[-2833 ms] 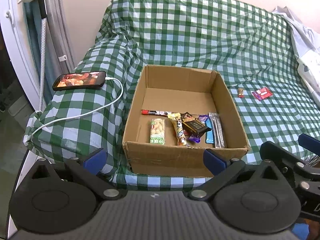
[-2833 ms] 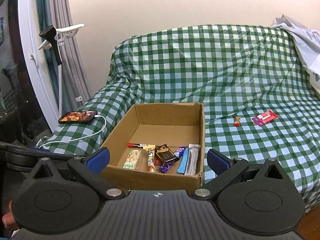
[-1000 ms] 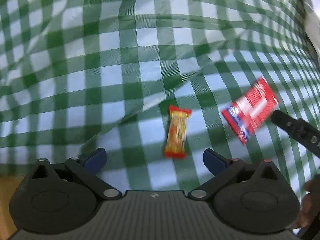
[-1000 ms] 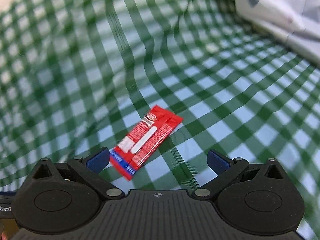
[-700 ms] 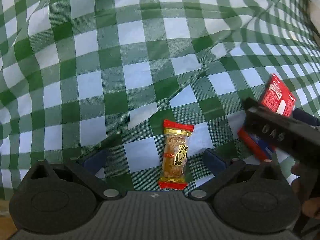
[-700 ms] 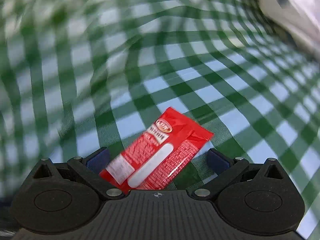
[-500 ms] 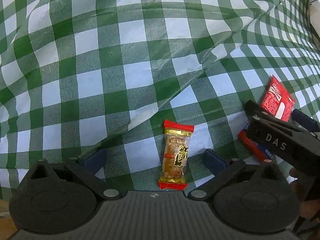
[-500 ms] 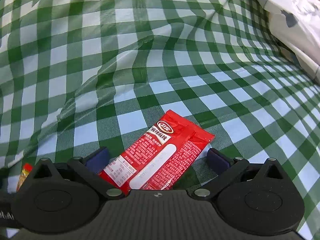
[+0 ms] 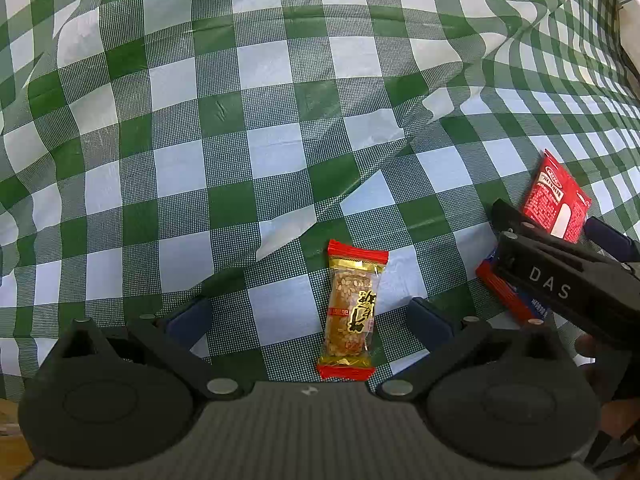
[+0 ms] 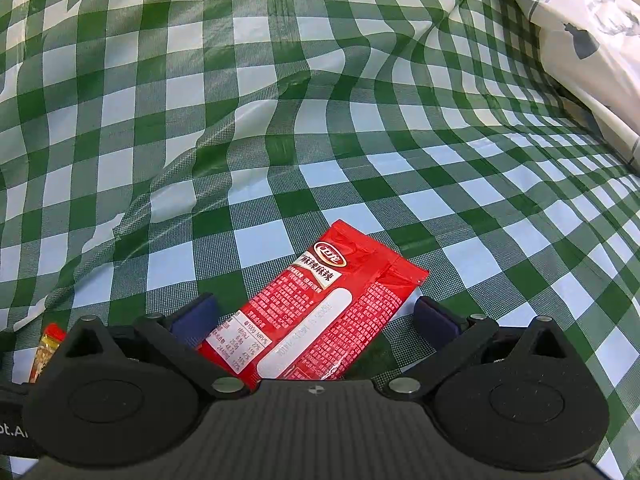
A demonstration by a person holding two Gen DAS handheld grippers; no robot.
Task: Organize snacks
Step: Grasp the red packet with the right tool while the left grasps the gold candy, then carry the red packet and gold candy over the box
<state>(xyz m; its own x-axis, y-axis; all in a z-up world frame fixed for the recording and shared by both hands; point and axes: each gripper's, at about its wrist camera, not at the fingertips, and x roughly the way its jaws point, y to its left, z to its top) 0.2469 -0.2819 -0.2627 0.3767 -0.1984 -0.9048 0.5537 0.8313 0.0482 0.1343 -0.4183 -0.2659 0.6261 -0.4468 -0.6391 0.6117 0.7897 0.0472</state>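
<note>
A small nut bar in a clear wrapper with red ends [image 9: 352, 312] lies on the green checked cloth [image 9: 256, 152]. My left gripper [image 9: 308, 316] is open, its blue fingertips on either side of the bar, low over the cloth. A flat red snack packet [image 10: 320, 312] lies between the open fingertips of my right gripper [image 10: 316, 316]. In the left wrist view the right gripper [image 9: 560, 280] covers the middle of the red packet [image 9: 556, 200]. The nut bar also shows at the left edge of the right wrist view [image 10: 48, 344].
The checked cloth [image 10: 280, 120] is wrinkled, with folds behind both snacks. A white printed sheet [image 10: 580, 32] lies bunched at the far right. The cardboard box is out of view.
Both grippers have come in from over the box to the two loose snacks and dropped low, so each snack now lies between open fingertips. In the last half second almost nothing moved.
</note>
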